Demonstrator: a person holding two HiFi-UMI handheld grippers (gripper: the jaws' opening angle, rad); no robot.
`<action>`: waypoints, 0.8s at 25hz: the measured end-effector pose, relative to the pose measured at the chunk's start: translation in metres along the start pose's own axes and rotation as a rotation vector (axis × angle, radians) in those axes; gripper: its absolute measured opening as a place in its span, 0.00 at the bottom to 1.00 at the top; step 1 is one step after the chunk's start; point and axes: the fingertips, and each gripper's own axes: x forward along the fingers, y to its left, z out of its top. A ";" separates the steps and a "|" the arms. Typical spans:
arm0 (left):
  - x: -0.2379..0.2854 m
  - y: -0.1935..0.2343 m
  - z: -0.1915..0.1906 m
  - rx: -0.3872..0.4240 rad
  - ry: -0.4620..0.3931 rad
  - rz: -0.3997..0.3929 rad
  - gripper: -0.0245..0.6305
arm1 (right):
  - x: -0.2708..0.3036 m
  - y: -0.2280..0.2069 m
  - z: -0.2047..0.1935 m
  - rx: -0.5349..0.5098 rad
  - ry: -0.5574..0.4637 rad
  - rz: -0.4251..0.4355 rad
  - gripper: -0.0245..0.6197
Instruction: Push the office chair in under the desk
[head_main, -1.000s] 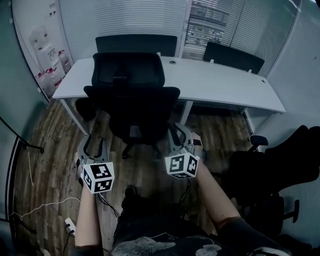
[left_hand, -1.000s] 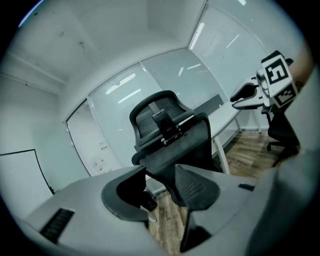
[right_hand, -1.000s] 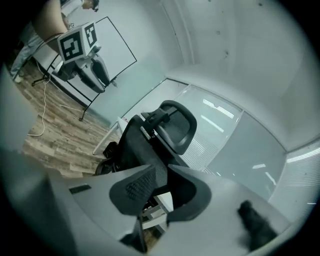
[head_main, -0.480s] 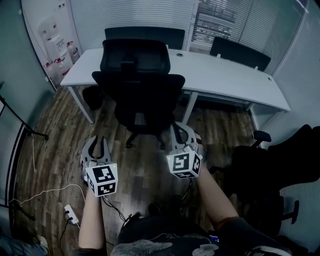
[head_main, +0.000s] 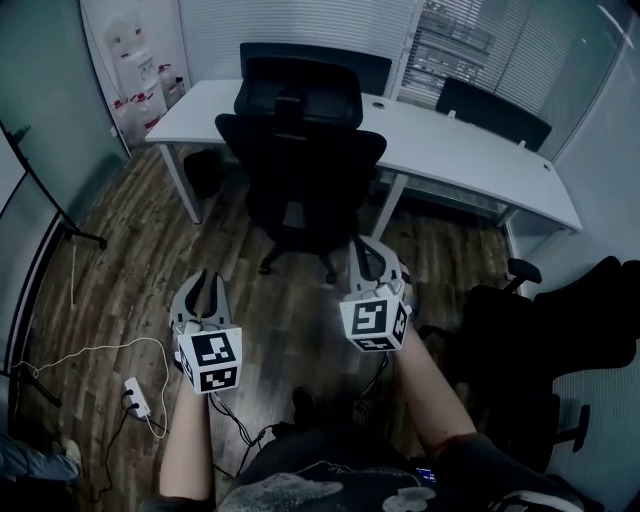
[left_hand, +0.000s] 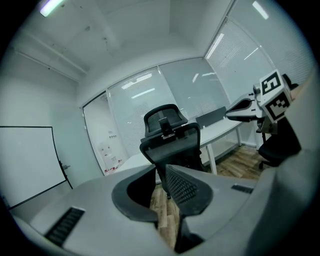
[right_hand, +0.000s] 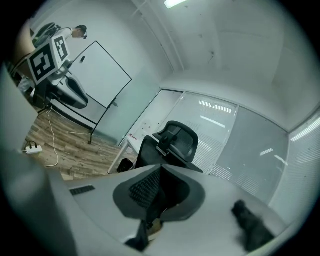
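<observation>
1. Black mesh-backed office chair with headrest (head_main: 300, 150): stood on the dark wood-plank floor (head_main: 130, 260) at the near edge of the desk, backrest turned towards both grippers, wheeled base out in front of the desk.
2. Long white rectangular desk (head_main: 470, 150): stood behind the chair.
3. Left gripper (head_main: 203, 285): well short of the chair, touching nothing; jaws had just been closing and stood a narrow slit apart, nothing between them.
4. Right gripper (head_main: 372, 248): nearer the chair's base, also clear of it; jaws pressed together, empty.
5. White power strip with cable (head_main: 136, 398): lay on the floor left of the left gripper.
</observation>
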 end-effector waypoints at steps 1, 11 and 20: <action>-0.010 0.000 -0.001 -0.001 -0.003 0.002 0.14 | -0.008 0.002 0.003 0.005 -0.004 -0.002 0.07; -0.106 -0.018 -0.018 -0.010 -0.012 -0.022 0.14 | -0.106 0.034 0.012 0.037 0.007 0.005 0.07; -0.178 -0.047 -0.019 -0.019 -0.031 -0.049 0.14 | -0.187 0.038 0.014 0.063 0.015 0.001 0.07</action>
